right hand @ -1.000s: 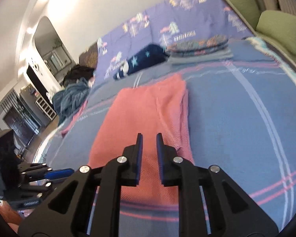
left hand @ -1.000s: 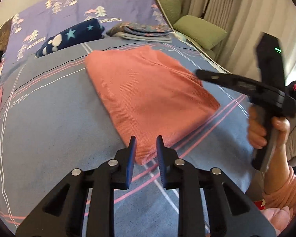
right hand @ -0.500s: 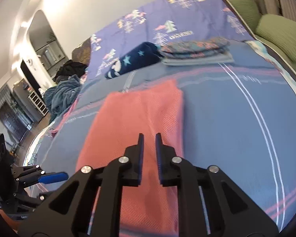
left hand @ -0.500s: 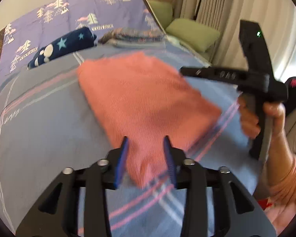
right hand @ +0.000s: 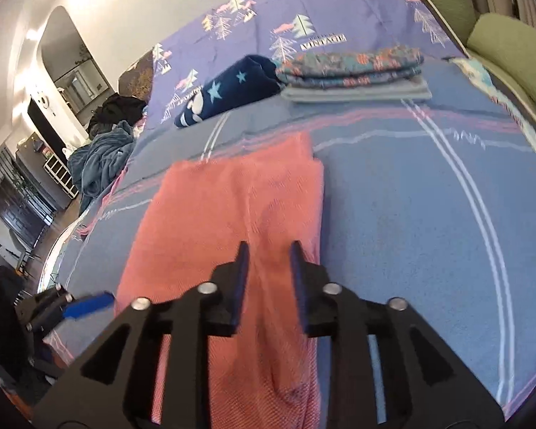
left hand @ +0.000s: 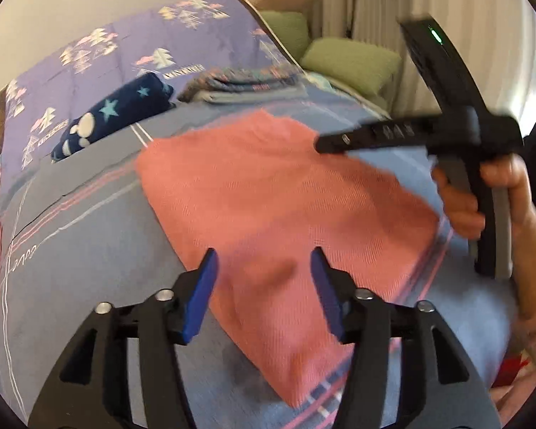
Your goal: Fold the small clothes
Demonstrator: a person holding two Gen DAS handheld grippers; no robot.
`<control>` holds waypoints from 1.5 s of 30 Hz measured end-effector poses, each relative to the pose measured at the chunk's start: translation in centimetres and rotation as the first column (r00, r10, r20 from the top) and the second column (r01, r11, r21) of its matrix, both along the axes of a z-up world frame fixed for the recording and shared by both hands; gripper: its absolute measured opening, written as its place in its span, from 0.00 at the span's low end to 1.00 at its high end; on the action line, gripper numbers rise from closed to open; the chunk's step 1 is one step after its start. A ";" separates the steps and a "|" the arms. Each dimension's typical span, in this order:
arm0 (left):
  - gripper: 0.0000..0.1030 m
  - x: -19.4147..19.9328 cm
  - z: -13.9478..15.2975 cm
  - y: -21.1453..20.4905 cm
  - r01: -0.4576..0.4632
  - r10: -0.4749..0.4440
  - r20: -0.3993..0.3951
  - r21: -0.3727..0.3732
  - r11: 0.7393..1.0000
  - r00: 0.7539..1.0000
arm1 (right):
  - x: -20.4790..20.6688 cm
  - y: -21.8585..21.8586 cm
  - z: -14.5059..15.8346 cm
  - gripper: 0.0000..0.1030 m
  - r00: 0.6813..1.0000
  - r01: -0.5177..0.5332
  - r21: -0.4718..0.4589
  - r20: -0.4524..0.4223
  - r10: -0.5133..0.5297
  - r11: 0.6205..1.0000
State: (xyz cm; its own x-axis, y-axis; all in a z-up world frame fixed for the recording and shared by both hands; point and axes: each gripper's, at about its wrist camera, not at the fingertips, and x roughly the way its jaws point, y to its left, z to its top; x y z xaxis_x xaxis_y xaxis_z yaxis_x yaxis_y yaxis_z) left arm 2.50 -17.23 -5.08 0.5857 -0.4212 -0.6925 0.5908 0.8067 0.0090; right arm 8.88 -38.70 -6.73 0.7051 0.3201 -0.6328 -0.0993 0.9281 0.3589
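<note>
A salmon-pink knit garment (left hand: 275, 200) lies folded into a long rectangle on the blue striped bed cover (left hand: 82, 250); it also shows in the right wrist view (right hand: 232, 214). My left gripper (left hand: 264, 261) is open and empty, its blue-padded jaws wide apart just above the garment's near end. My right gripper (right hand: 268, 250) is open a little and empty, hovering over the garment's near right part. From the left wrist view the right gripper (left hand: 319, 144) hangs above the garment's far right edge, held by a hand.
A stack of folded patterned clothes (right hand: 353, 75) and a rolled navy star towel (right hand: 225, 89) lie at the far end of the bed. Green cushions (left hand: 350, 60) and curtains stand on the right. A heap of blue clothes (right hand: 100, 164) lies at the bed's left edge.
My left gripper's jaws have opened wide and moved forward over the garment's near end. My right gripper's jaws have opened slightly from nearly shut and it has moved further over the garment.
</note>
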 end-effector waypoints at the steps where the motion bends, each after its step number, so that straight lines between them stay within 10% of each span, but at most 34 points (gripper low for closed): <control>1: 0.64 0.4 0.4 0.2 -0.023 0.023 0.011 -0.006 1.000 1.000 | 0.2 -0.1 0.2 0.26 1.000 0.004 -0.012 0.004 -0.004 1.000; 14: 0.67 8.6 -2.2 0.3 -0.220 0.224 -0.063 0.063 0.973 0.972 | 4.3 -0.1 -1.9 0.18 0.996 -0.016 -0.052 -0.092 0.011 0.999; 24: 0.68 7.7 -1.9 1.2 -0.221 0.222 -0.077 0.024 0.975 0.972 | 1.2 -1.8 0.0 0.53 1.000 -0.005 -0.047 -0.011 0.005 0.999; 30: 0.88 7.0 -1.2 2.1 -0.214 0.207 -0.116 -0.043 0.976 0.971 | -0.5 -3.8 -0.8 0.58 0.997 -0.003 0.015 -0.073 0.004 1.000; 45: 0.91 5.8 -2.0 3.9 -0.181 0.134 -0.258 -0.169 0.969 0.957 | -2.9 -2.6 -1.7 0.70 0.988 -0.096 0.066 -0.117 0.103 0.993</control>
State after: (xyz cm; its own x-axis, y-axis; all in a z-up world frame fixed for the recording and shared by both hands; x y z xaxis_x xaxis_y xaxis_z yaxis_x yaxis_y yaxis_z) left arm 8.31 -13.32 -7.12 0.4787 -0.4740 -0.7390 0.4215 0.8625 -0.2802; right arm 6.01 -41.34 -8.45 0.5881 0.4251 -0.6880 -0.1429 0.8920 0.4289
